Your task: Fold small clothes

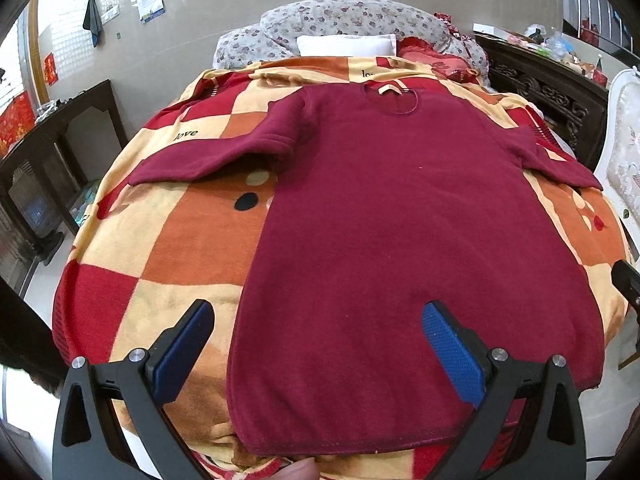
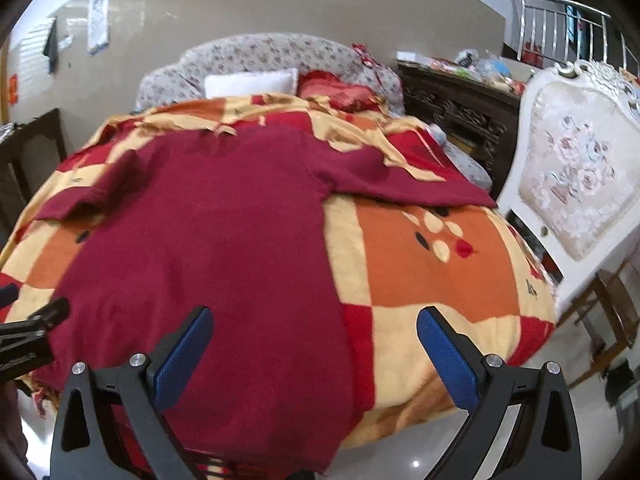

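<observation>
A dark red short-sleeved shirt (image 1: 380,220) lies flat and spread out on a checked orange, red and cream blanket (image 1: 188,248), collar far, hem near me. Both sleeves stretch out sideways. My left gripper (image 1: 318,320) is open and empty, hovering above the shirt's lower left part near the hem. In the right wrist view the shirt (image 2: 208,248) fills the left half. My right gripper (image 2: 314,326) is open and empty above the shirt's lower right edge and the blanket (image 2: 432,280). The left gripper's body (image 2: 28,340) shows at that view's left edge.
The blanket covers a bed with a floral headboard (image 1: 352,20) and a white pillow (image 1: 346,45) at the far end. A dark carved cabinet (image 2: 460,108) and a white upholstered chair (image 2: 576,184) stand to the right. A dark wooden cabinet (image 1: 44,168) stands to the left.
</observation>
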### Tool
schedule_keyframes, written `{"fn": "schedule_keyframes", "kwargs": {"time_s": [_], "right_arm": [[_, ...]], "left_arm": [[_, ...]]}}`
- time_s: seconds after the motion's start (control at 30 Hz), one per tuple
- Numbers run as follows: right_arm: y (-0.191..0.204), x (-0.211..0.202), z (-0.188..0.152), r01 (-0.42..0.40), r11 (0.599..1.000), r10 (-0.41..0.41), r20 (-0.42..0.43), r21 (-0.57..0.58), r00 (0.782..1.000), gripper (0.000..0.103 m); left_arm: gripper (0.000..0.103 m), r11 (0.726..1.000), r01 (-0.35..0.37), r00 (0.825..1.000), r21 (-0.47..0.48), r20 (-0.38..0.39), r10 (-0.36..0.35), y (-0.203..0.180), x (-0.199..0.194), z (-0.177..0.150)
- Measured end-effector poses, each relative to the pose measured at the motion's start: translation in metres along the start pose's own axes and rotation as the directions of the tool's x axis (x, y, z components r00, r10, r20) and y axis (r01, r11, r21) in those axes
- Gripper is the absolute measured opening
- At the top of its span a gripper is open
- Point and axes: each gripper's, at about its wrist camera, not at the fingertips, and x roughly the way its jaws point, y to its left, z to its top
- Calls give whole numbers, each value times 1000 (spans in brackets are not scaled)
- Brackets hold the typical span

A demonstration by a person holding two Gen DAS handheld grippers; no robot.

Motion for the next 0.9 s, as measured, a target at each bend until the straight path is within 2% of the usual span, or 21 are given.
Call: {"fn": "schedule_keyframes", "kwargs": {"time_s": [0.37, 0.9], "right_arm": [[16, -7, 2, -29, 997, 31, 23, -71, 999, 103], [13, -3, -1, -40, 996, 41, 12, -73, 999, 103]], "left_arm": [[103, 1000, 1, 1000, -5, -7, -1, 2, 5, 2], [103, 1000, 10, 1000, -14, -20, -10, 4, 14, -3]]}}
